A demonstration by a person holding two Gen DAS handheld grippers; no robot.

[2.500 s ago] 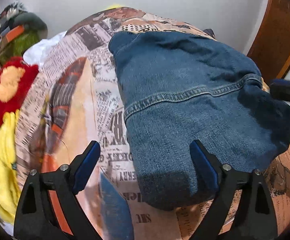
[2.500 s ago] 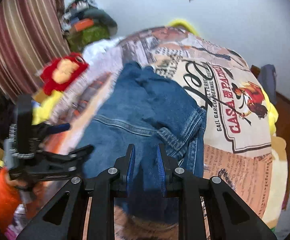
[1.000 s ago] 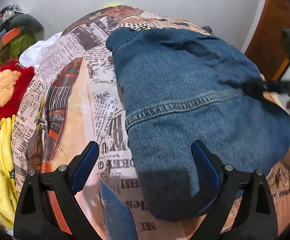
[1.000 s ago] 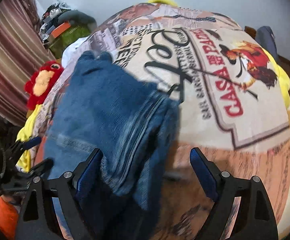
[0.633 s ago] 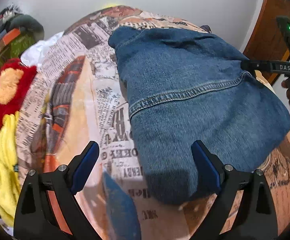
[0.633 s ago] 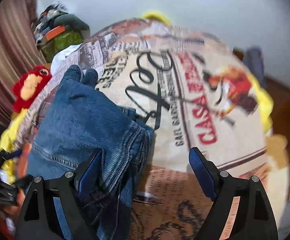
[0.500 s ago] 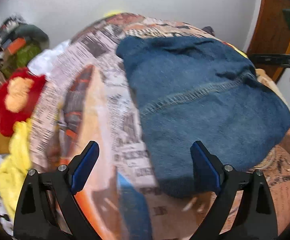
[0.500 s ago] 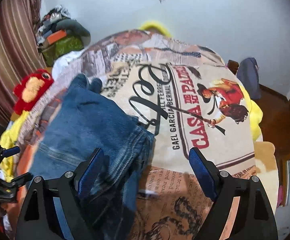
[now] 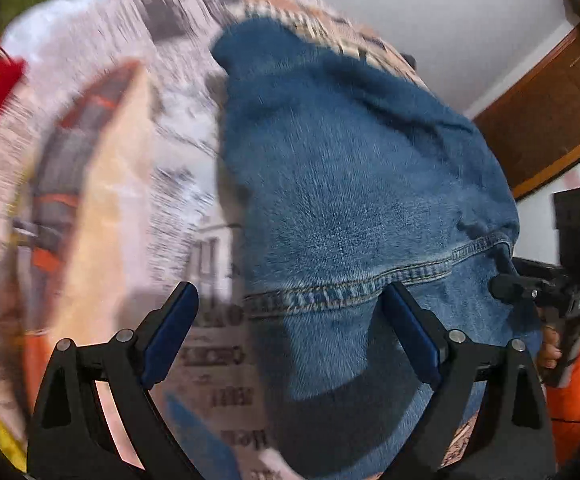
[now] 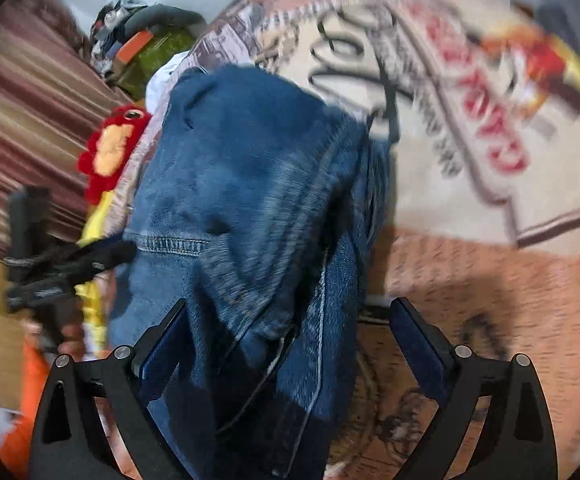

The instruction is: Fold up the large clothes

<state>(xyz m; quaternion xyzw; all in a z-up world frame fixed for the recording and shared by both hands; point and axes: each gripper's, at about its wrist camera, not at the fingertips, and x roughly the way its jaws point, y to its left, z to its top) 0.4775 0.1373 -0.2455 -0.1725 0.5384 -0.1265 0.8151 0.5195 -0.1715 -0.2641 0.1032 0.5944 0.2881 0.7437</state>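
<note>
Red-and-yellow plush toy (image 10: 109,148) sits at the left edge of the bed, clear of the work area. Left gripper (image 9: 290,336): fingers spread wide, holding nothing, poised over the left border of the folded blue denim garment (image 9: 354,208), near its stitched seam, probably lining up for the next pinch or a smoothing pass. Denim lies bundled on the newspaper-print bedspread (image 9: 129,152), left of centre in the right wrist view, layered edges facing that camera. Right gripper (image 10: 290,344): also released, jaws straddling the stacked denim edges without clamping. Looks like a pause between folds; both tools placed to take opposite sides. Heavy blur, so contact uncertain.
</note>
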